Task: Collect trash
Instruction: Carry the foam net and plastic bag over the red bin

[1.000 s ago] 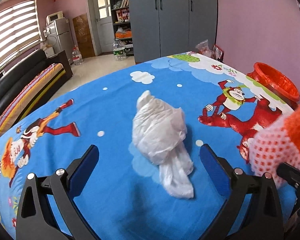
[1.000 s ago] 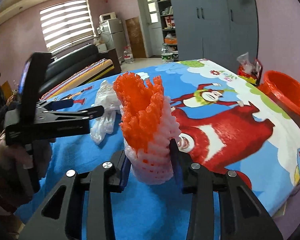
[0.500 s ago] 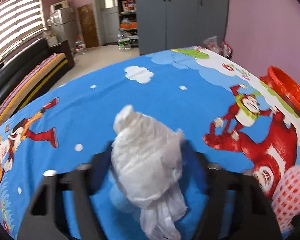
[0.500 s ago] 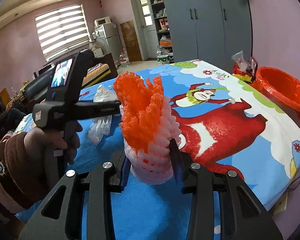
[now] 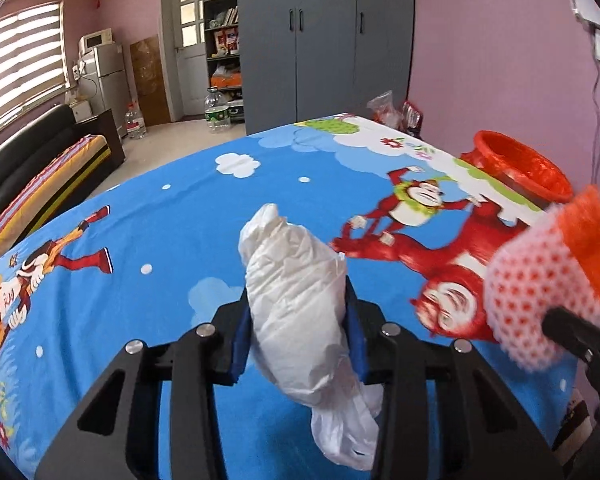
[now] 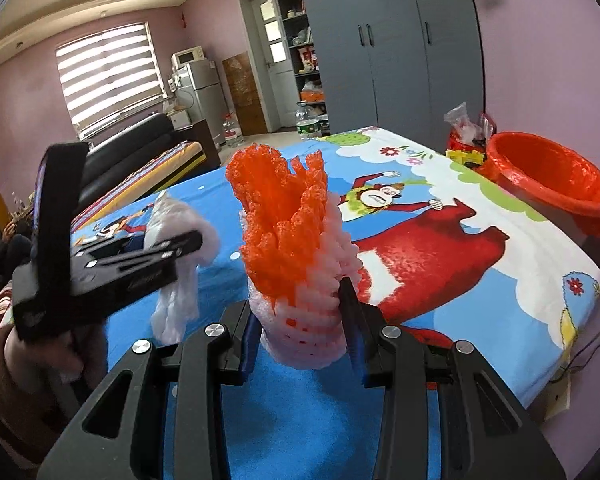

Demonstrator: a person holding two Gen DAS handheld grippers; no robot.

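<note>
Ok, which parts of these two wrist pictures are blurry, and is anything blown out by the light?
Left wrist view: the foam fruit net at the right edge is smeared, while the white plastic bag between the jaws is sharp. Right wrist view: the left gripper and the bag are motion-blurred, the foam net is crisp. Both views: fisheye bending, and the window blinds are nearly washed out.

Right hand-held gripper (image 6: 302,334) clamps foam netting (image 6: 296,248).
</note>
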